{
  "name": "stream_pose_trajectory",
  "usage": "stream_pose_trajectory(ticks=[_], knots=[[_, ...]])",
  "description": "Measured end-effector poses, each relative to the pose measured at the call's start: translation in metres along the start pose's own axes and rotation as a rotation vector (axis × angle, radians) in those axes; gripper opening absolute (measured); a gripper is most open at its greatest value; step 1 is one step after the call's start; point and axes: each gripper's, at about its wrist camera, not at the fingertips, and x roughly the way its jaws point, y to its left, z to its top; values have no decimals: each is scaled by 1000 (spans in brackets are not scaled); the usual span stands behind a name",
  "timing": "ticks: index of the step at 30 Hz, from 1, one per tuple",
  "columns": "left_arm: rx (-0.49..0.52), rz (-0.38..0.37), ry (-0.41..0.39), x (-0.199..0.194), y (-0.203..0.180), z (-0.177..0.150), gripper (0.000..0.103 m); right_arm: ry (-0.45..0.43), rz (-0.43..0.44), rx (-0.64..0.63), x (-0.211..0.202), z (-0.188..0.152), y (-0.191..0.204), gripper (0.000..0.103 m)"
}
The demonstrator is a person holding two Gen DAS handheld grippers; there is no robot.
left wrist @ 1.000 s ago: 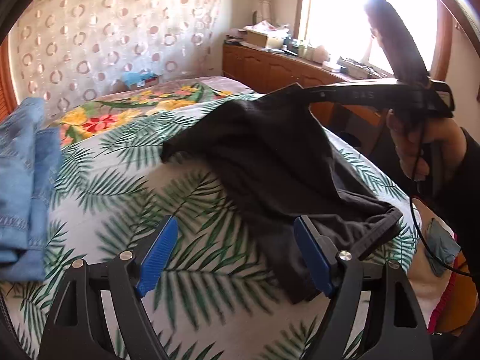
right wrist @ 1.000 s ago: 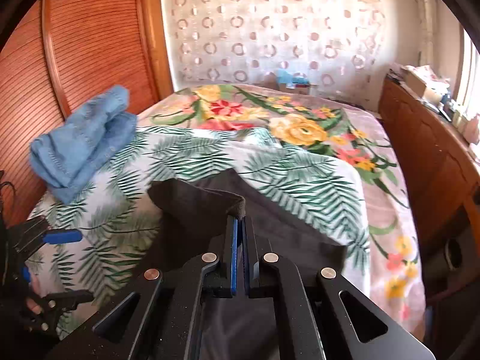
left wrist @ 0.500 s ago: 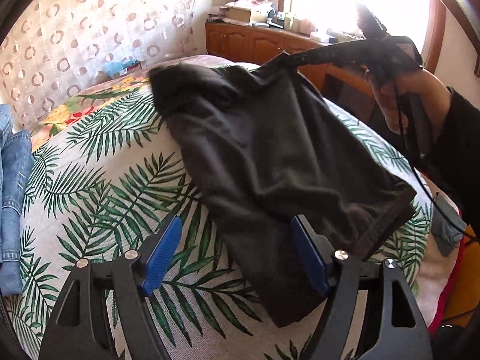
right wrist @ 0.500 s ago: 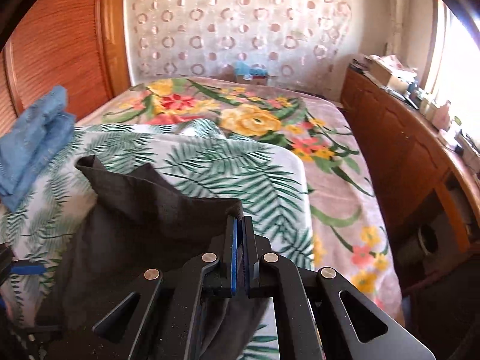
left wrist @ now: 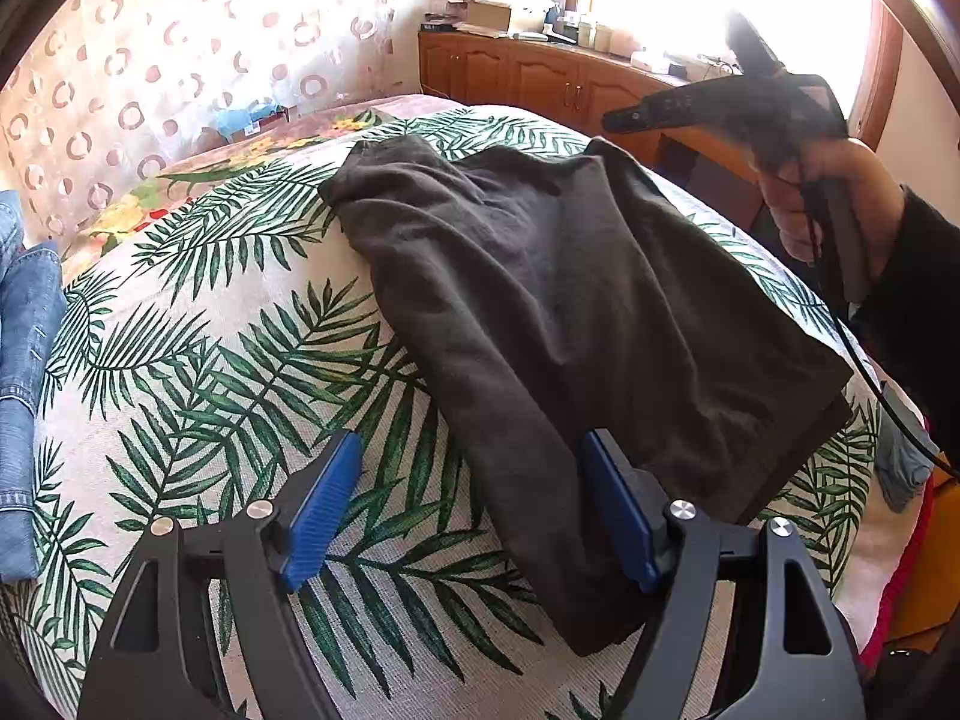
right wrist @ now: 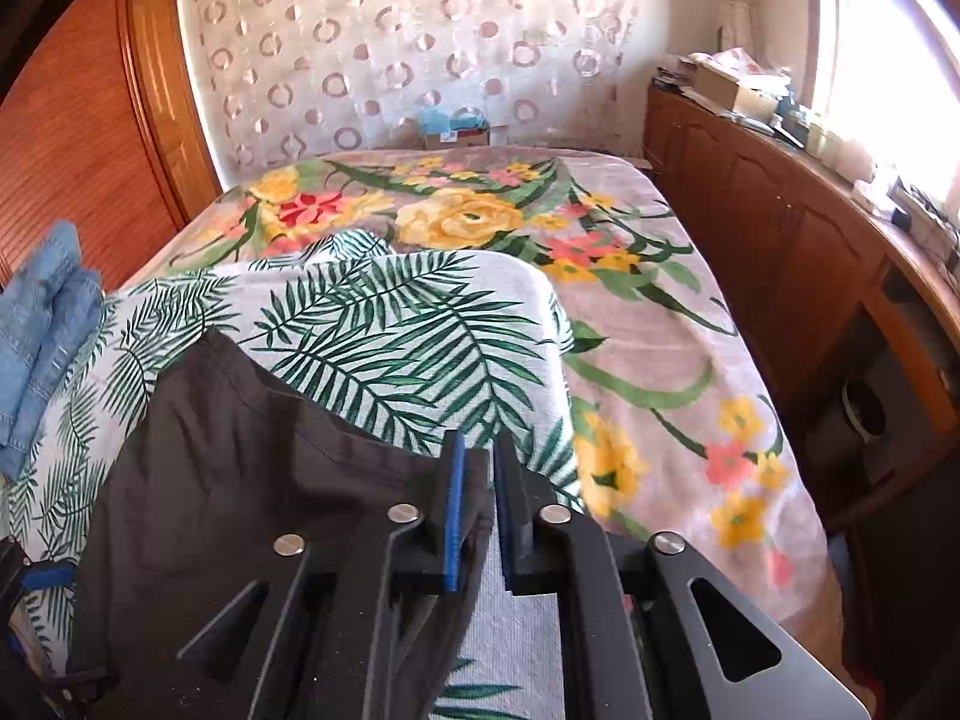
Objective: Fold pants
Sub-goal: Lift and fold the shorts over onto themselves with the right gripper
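Dark grey pants (left wrist: 570, 300) lie folded on the palm-leaf sheet (left wrist: 240, 360) of a bed. My left gripper (left wrist: 471, 438) hangs open over their near end: the cloth's left edge runs between the blue pads, and neither pad presses on it. My right gripper (left wrist: 618, 117), held by a hand (left wrist: 828, 198), hovers just above the pants' far right corner. In the right wrist view the right gripper (right wrist: 478, 450) is opening, its jaws a narrow slit apart. The pants (right wrist: 240, 450) lie flat under and left of it, not pinched.
Folded blue jeans (left wrist: 24, 360) sit at the bed's left edge, by the wooden wardrobe (right wrist: 72, 150). A floral blanket (right wrist: 480, 210) covers the far half of the bed. A wooden cabinet (right wrist: 780, 240) with clutter on top runs under the bright window on the right.
The right gripper carried the lifted pants corner over, laid it down on the bed, then parted its jaws and let go. The left gripper sank slightly toward the pants' near end, still open.
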Motion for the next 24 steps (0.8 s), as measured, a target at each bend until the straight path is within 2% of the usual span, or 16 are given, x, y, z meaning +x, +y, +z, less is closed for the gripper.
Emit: stream_pose_trajectory(ticks=[3,7,13,14,15,19,24], knots=[[3,1,1,1,0,0,77,38,54,9,5,-10,-2,18],[4,2,1,2,0,0,78,74,40,-6,16,-15,-3,20],[5,3,1,1,-1,-1,78,52,54,27,25,-6,-10,20],[5,3,1,1,-1,-1,78,43,50,22,25,-5,-11,9],[4,2,1,1,0,-1,78,34,49,10,26,-4,-10,4],[4,2,1,1,-1,-1,78,-57,-23,6,14,-5,-7,4],[5,3,1,2,0,-1,78,-17,-53,-3,17,-6,-5,4]])
